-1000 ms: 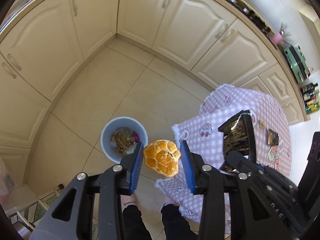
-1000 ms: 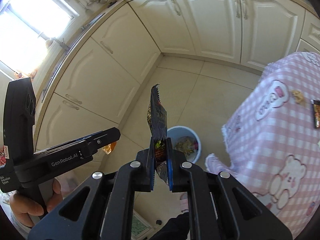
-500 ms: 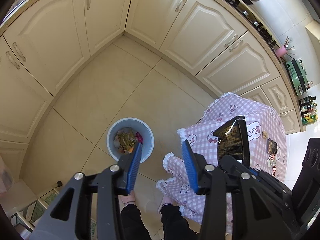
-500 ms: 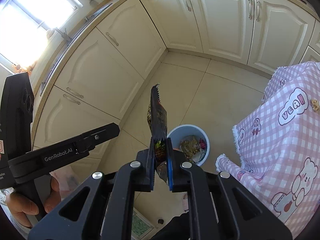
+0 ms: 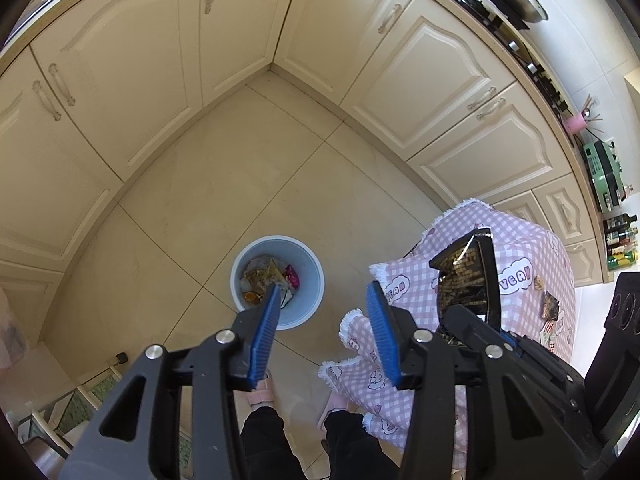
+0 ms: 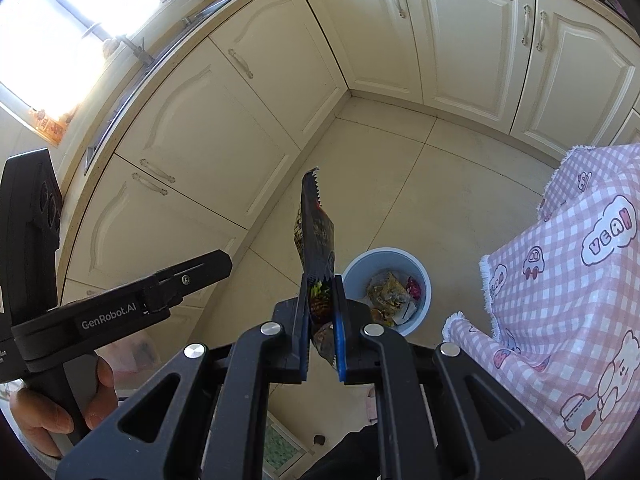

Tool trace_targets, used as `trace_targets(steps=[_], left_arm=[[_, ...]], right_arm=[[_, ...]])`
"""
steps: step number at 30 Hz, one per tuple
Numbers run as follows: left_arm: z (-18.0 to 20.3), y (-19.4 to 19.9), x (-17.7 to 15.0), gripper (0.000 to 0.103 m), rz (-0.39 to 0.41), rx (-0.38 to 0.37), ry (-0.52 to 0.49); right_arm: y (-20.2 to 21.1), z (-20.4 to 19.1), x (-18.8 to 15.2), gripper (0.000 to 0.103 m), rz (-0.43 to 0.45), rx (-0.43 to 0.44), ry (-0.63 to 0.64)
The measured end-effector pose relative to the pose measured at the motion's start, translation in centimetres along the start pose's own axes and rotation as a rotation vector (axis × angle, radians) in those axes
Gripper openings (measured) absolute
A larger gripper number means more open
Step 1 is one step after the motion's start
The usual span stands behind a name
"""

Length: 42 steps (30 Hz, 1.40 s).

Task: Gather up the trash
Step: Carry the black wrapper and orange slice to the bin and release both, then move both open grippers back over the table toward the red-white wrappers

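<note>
A pale blue trash bin stands on the tiled floor with several wrappers and peel inside; it also shows in the right wrist view. My left gripper is open and empty, high above the bin's right rim. My right gripper is shut on a dark snack wrapper that stands up between the pads, above and left of the bin. The same wrapper shows in the left wrist view, to the right.
A table with a pink checked cloth stands right of the bin, with small scraps on it; the cloth also shows in the right wrist view. Cream cabinets line the corner. The person's feet in pink slippers are below.
The orange peel that sat between my left pads a second ago has gone and the left gripper stays open. Both views have risen a little over the bin. The right still grips the wrapper.
</note>
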<state>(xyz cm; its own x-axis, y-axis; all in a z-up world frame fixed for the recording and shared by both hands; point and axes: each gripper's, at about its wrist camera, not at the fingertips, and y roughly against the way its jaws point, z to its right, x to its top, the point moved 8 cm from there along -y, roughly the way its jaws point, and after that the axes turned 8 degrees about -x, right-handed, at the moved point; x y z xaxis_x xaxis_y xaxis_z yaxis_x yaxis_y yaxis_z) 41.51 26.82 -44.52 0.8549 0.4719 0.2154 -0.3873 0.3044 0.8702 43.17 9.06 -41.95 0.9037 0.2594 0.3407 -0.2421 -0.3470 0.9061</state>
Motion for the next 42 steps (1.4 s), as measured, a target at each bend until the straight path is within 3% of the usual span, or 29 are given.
trace_targets(steps=[7, 12, 23, 28, 33, 42], left_arm=[[-1.2, 1.3, 0.2, 0.048, 0.032, 0.014, 0.032], [-1.5, 2.4, 0.5, 0.053, 0.066, 0.027, 0.049], [1.3, 1.8, -0.2, 0.054, 0.06, 0.048, 0.031], [6.0, -0.1, -0.9, 0.055, 0.041, 0.044, -0.018], [13.0, -3.4, -2.3, 0.056, -0.006, 0.016, -0.098], [30.2, -12.1, -8.6, 0.056, -0.165, -0.092, -0.334]], right_arm=[[-0.1, -1.5, 0.6, 0.01, 0.01, 0.021, 0.025], [0.4, -1.9, 1.5, 0.019, 0.047, 0.028, 0.032], [2.0, 1.3, 1.5, 0.025, 0.075, 0.039, -0.002], [3.4, 5.3, 0.9, 0.025, 0.082, 0.03, -0.051], [5.9, 12.0, 0.3, 0.026, 0.11, -0.004, -0.126], [12.3, 29.1, -3.3, 0.029, 0.163, -0.166, -0.32]])
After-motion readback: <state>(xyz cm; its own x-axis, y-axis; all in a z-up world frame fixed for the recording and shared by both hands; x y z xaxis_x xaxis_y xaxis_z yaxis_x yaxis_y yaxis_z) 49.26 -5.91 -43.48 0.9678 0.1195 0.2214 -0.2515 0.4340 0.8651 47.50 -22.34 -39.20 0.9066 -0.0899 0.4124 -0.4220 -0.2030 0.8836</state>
